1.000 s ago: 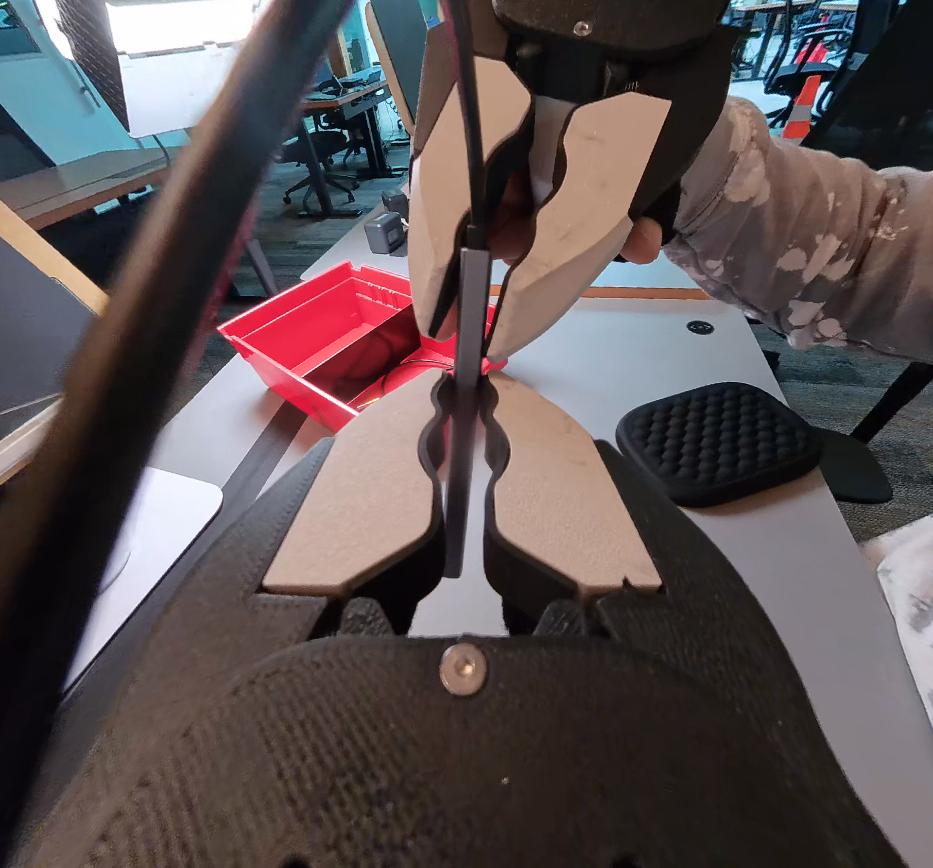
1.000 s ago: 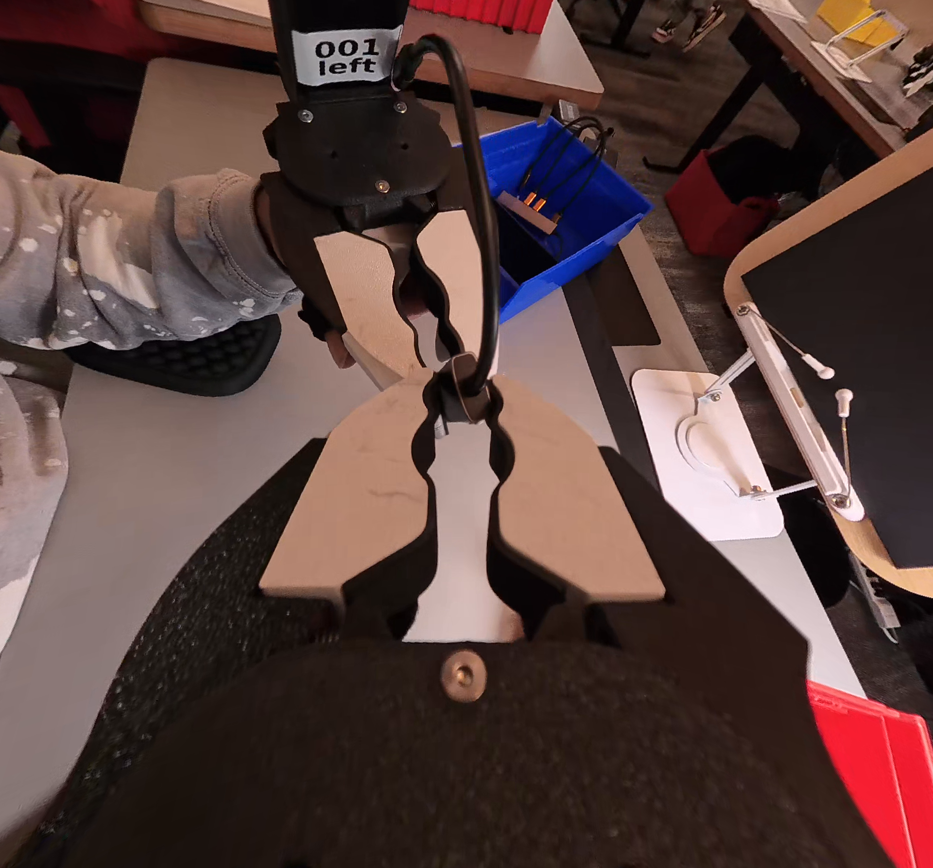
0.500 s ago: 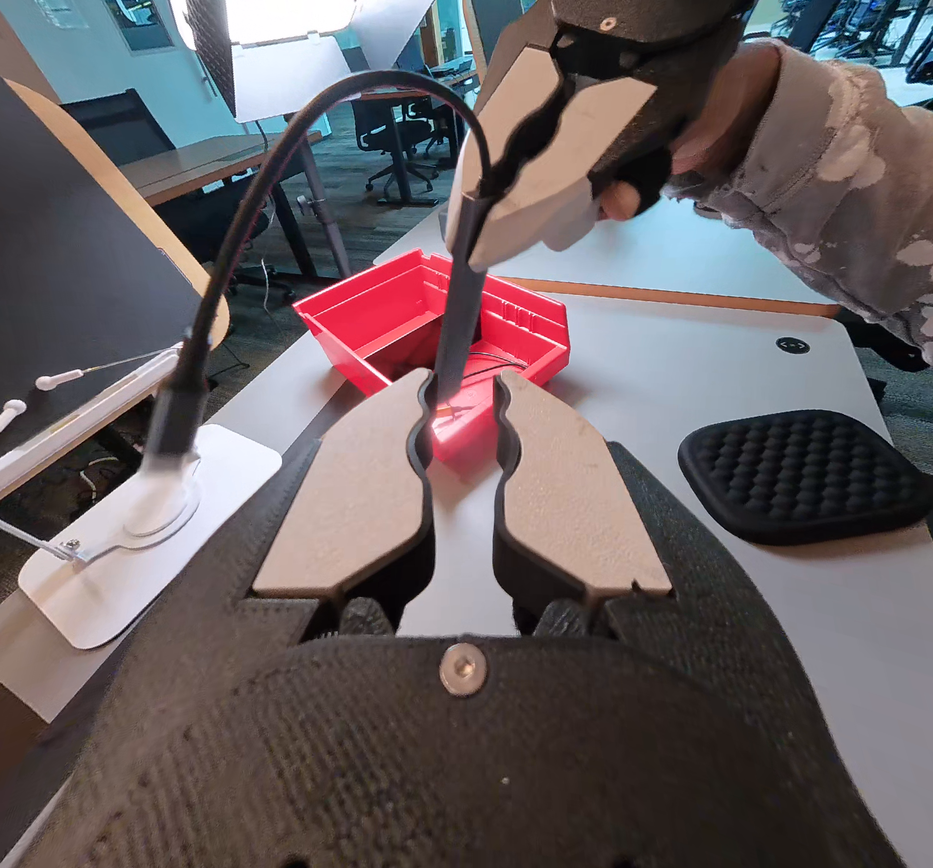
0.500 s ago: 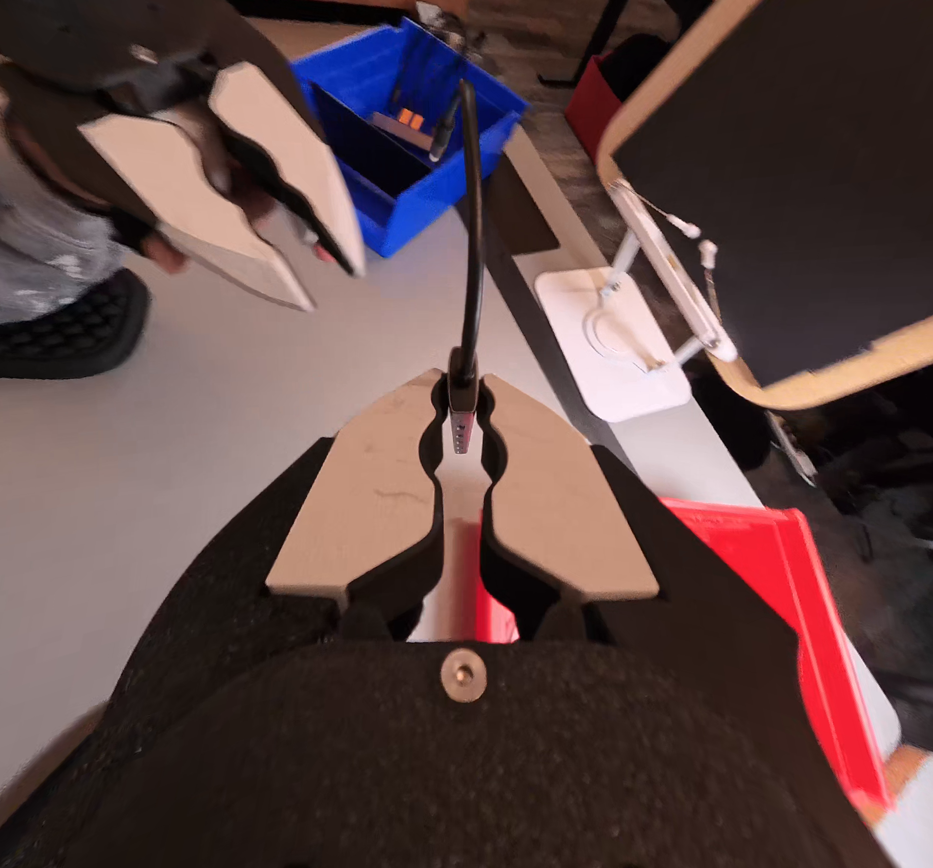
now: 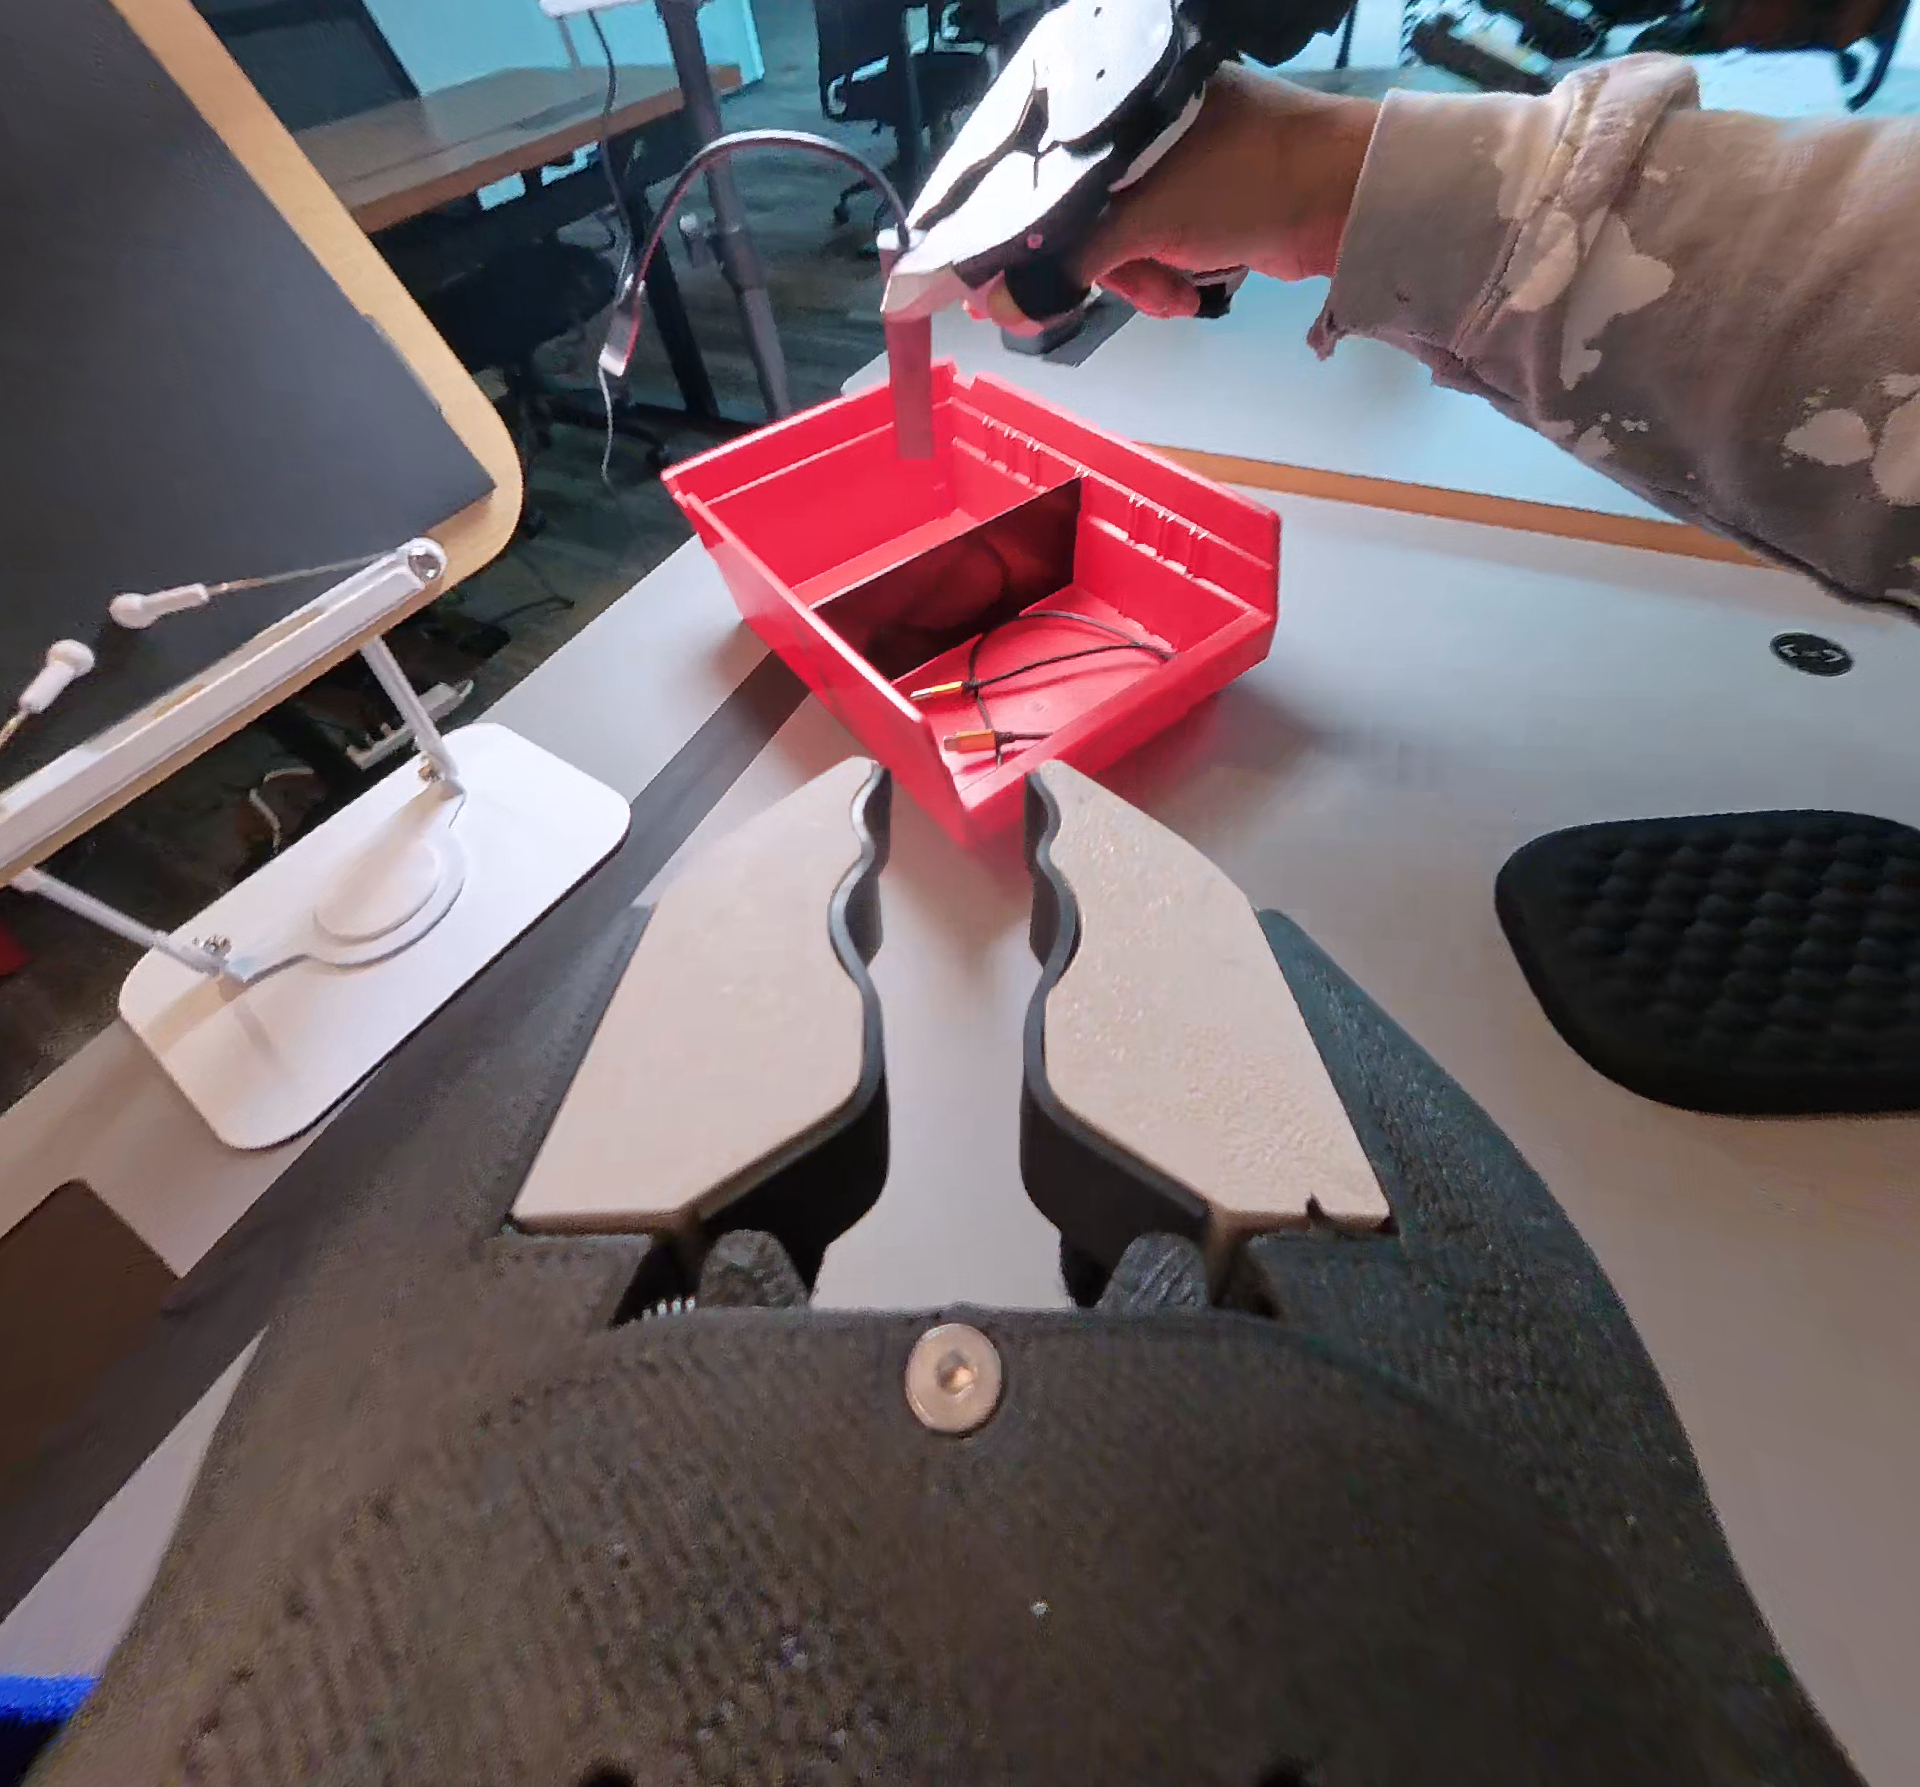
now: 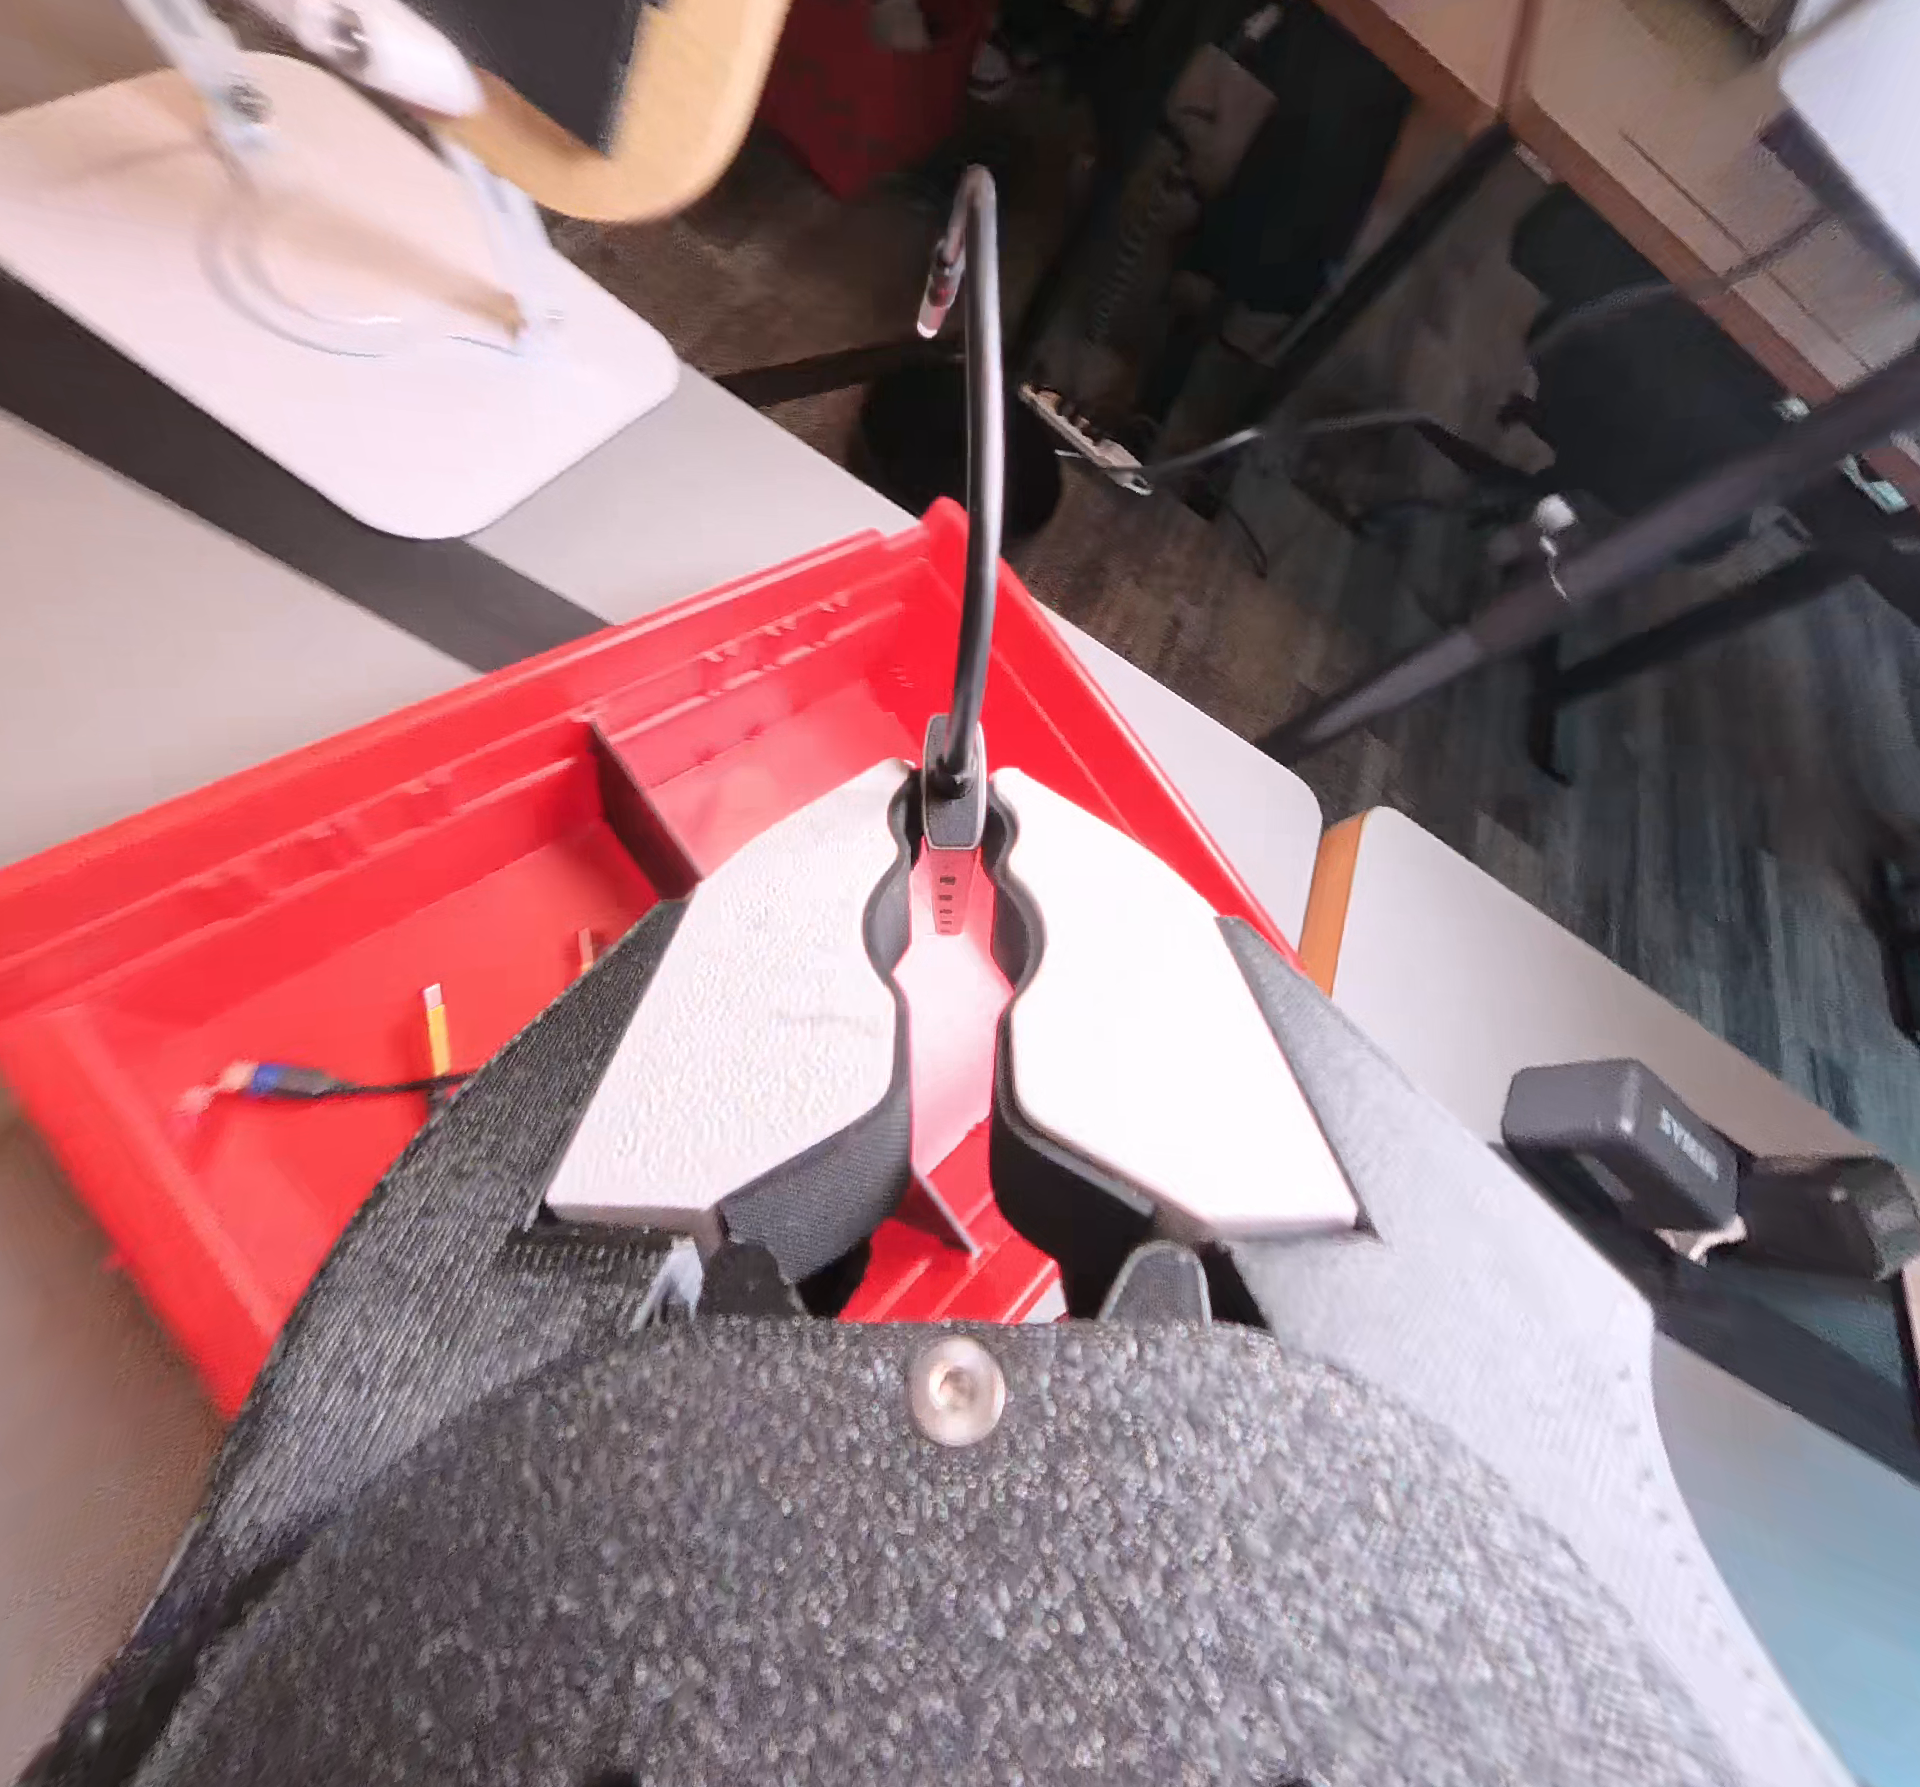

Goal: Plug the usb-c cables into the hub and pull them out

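Note:
My right gripper [image 6: 953, 781] is shut on the top end of a slim grey hub [image 6: 951, 870]. The hub's short black cable [image 6: 982, 449] arcs up to a loose plug [image 6: 935, 293]. In the left wrist view the right gripper [image 5: 914, 267] holds the hub [image 5: 912, 376] upright over the back compartment of a red bin [image 5: 810, 646]. Thin black usb-c cables [image 5: 1039, 667] with orange plugs lie in the bin's front compartment, and they also show in the right wrist view [image 6: 312, 1083]. My left gripper [image 5: 956, 781] is open and empty, low over the table just in front of the bin.
A black dimpled pad [image 5: 1714, 958] lies on the grey table to the right. A white stand base [image 5: 364, 916] carries a tilted black board [image 5: 208, 283] at the left. A small black device [image 6: 1621, 1155] sits on the neighbouring desk. The table's far edge is just behind the red bin [image 6: 312, 906].
My left gripper let go of the hub, opened and drew back. My right gripper carried the hub away and now holds it over the red bin.

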Available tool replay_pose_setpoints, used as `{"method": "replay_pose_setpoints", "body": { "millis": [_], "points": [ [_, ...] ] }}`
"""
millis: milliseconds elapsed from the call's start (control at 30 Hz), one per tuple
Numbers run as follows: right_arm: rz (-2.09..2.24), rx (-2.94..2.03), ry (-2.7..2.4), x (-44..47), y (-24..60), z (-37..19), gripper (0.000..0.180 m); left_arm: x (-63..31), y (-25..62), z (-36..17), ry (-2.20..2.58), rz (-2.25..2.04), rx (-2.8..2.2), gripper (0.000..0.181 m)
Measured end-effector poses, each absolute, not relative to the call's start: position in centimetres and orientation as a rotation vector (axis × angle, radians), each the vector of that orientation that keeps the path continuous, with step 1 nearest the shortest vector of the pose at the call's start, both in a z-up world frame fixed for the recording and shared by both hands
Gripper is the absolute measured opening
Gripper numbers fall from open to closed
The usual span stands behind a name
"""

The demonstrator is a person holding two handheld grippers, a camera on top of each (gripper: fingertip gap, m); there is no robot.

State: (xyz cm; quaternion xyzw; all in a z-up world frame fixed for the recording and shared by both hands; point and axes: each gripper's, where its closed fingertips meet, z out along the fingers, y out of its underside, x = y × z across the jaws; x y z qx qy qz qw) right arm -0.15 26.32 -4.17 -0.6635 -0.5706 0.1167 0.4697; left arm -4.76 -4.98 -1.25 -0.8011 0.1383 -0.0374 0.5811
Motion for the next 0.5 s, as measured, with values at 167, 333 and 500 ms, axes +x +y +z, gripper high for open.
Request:
{"method": "replay_pose_setpoints", "body": {
  "millis": [167,333,500],
  "points": [
    [0.277,-1.72,-1.295,-0.3,29.9,-7.9,0.01,-5.5,-4.6,-2.4,0.264,-0.08,-1.937,0.029],
    [0.278,-1.818,-1.346,-0.7,30.2,-12.1,0.01,-6.2,-4.5,-2.7,0.236,-0.069,-1.953,0.031],
    [0.297,-1.937,-1.381,-0.5,30.1,-13.8,0.011,-6.6,-4.5,-2.8,0.225,-0.07,-1.958,0.032]
  ]
}}
